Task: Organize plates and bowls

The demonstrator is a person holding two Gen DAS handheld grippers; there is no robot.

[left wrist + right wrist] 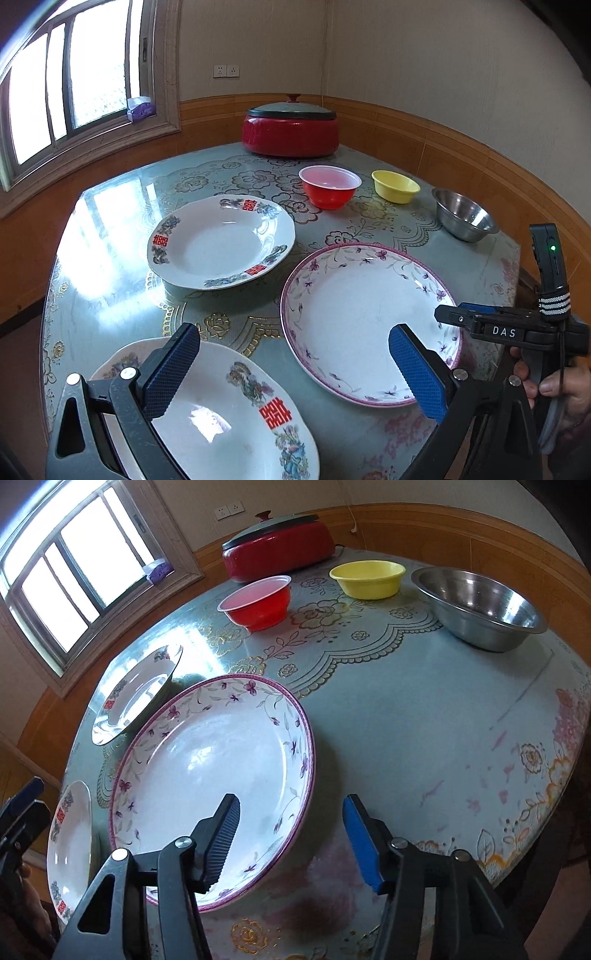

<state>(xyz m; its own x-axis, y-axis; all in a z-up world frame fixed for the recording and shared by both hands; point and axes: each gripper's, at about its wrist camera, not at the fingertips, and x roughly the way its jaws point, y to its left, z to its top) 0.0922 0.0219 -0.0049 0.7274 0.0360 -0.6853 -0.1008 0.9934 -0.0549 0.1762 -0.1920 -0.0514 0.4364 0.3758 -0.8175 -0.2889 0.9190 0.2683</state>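
Three plates lie on the table: a purple-flowered plate (369, 325) (218, 771), a far plate with red characters (221, 242) (136, 694), and a near dragon-pattern plate (236, 413) (70, 845). A red bowl (330, 186) (258, 600), a yellow bowl (395, 185) (367, 579) and a steel bowl (465, 214) (480, 607) stand in a row at the back. My left gripper (291, 373) is open above the gap between the dragon plate and the flowered plate. My right gripper (291, 838) is open, straddling the flowered plate's near right rim.
A red electric pot with a lid (290, 127) (280, 550) stands at the table's far edge. The round table (110, 236) (424, 716) has a teal floral cover and sits in a room corner under a window (62, 92).
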